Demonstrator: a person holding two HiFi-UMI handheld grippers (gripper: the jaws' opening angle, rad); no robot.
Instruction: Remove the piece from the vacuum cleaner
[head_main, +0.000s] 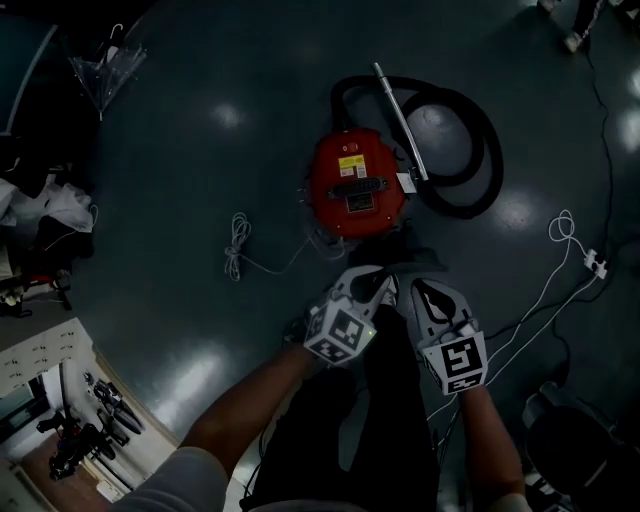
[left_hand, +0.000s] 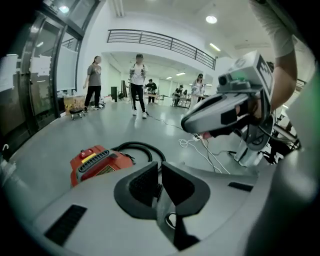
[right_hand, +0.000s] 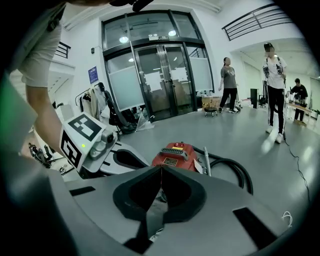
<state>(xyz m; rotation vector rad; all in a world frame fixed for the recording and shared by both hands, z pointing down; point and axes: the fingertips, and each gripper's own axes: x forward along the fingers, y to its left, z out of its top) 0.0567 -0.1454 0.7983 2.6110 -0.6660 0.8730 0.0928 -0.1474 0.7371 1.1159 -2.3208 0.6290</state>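
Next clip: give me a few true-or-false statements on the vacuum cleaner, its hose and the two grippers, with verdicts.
The vacuum cleaner is red. True.
The hose loops on the floor beside the vacuum cleaner. True.
The left gripper grips the hose. False: its jaws are shut on nothing.
The right gripper stands wide open. False: its jaws are together, empty.
The vacuum cleaner stands on a table. False: it sits on the floor.

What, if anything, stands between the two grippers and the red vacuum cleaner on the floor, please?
Nothing visible does. The left gripper and right gripper, both shut and empty, hang short of the vacuum cleaner with only floor between. Its hose and wand lie at its far right side.
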